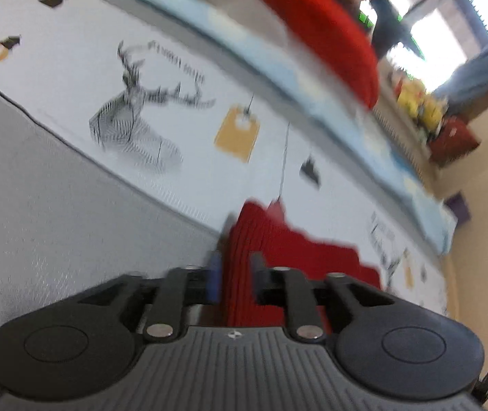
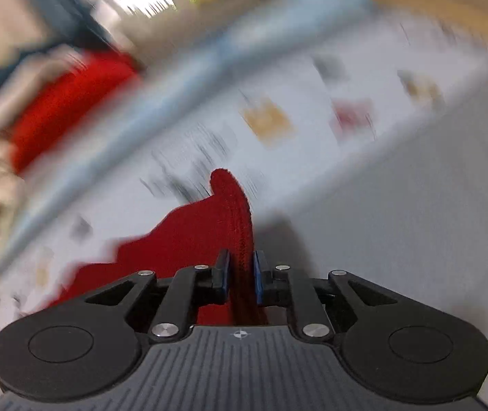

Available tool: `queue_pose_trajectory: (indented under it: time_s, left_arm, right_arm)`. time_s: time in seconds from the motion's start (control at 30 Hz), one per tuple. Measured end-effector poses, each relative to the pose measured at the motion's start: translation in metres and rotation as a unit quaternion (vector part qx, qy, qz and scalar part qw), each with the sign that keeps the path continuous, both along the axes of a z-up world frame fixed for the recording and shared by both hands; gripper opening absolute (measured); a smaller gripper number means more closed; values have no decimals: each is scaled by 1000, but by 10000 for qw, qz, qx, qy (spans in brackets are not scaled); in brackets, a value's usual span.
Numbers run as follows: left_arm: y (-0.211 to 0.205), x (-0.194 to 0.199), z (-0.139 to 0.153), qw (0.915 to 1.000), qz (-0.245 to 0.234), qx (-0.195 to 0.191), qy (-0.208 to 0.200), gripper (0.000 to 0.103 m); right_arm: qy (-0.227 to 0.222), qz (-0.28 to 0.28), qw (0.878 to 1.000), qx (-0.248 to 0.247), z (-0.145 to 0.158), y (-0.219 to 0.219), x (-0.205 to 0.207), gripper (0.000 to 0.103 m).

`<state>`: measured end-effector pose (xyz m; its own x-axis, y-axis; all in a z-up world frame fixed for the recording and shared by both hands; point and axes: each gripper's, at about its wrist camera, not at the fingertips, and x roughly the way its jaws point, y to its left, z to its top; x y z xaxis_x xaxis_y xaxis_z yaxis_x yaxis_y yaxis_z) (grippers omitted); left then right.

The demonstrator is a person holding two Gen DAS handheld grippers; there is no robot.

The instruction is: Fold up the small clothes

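Ribbed red knit garment sits pinched between the blue-padded fingers of both the left gripper and right gripper, draping ahead of them over a white printed sheet whose lettering blurs beyond reading.

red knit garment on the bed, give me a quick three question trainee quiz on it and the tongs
1. True or false: both tongs have the red knit garment between their fingers.
2. What animal is printed on the white sheet?
3. The left tongs sit at the garment's: A) outer edge B) middle C) nowhere near it

Key: 1 true, the right tongs pinch a fold too. 2 a deer with antlers. 3 A.
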<state>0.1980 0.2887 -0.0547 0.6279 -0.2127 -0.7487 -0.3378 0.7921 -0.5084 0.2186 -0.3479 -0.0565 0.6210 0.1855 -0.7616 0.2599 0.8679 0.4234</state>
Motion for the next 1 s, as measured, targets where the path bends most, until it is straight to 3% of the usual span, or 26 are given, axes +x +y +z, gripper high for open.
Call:
queue_pose_trajectory:
  time_s: [0.07, 0.13, 0.4, 0.43, 0.5, 0.53, 0.57, 0.63, 0.73, 0.8, 0.83, 0.93, 1.0]
  left_arm:
    - [-4, 6, -8, 9998, -107, 55, 187, 45]
    - [-6, 12, -17, 9991, -190, -89, 359, 50]
    - [-23, 23, -36, 9966, -554, -73, 605, 52]
    - [-26, 24, -36, 9963, -617, -46, 596, 50]
    - [-35, 24, -33, 9956, -777, 150, 493, 33]
    - [-38, 23, -29, 9953, -836, 288, 405, 19]
    - [-41, 21, -25, 9946, -883, 460, 294, 12]
    - [-44, 15, -10, 9933, -915, 704, -42, 10]
    - [-35, -2, 14, 9927, -553, 891, -601, 10]
    - [-31, -11, 20, 9916, -416, 1030, -668, 10]
    - [-30, -13, 19, 9913, -413, 1111, -578, 10]
    - [-25, -10, 4, 9943, -637, 848, -84, 13]
    - [-26, -14, 0, 9926, -873, 835, 73, 21]
  right_arm:
    - [401, -89, 9992, 10, -15, -3, 5, 26]
    - [523, -141, 9984, 128, -21, -6, 7, 28]
    - [801, 90, 9967, -76, -32, 7, 7, 32]
    - [812, 113, 9966, -96, -32, 7, 7, 32]
    - [826, 160, 9964, -97, -35, 7, 3, 30]
    - [830, 180, 9964, -79, -36, 7, 2, 25]
    - [803, 196, 9966, -68, -35, 7, 1, 0]
    - [550, 216, 9982, 21, -29, 6, -2, 0]
    - [-601, 27, 9980, -209, 7, 5, -15, 0]
    - [-1155, 114, 9927, -327, 25, 8, -22, 0]
    - [-1159, 124, 9925, -371, 26, 8, -23, 0]
    - [-379, 157, 9992, -18, 4, 2, -18, 4]
    - [149, 156, 9994, 263, -13, -2, -17, 8]
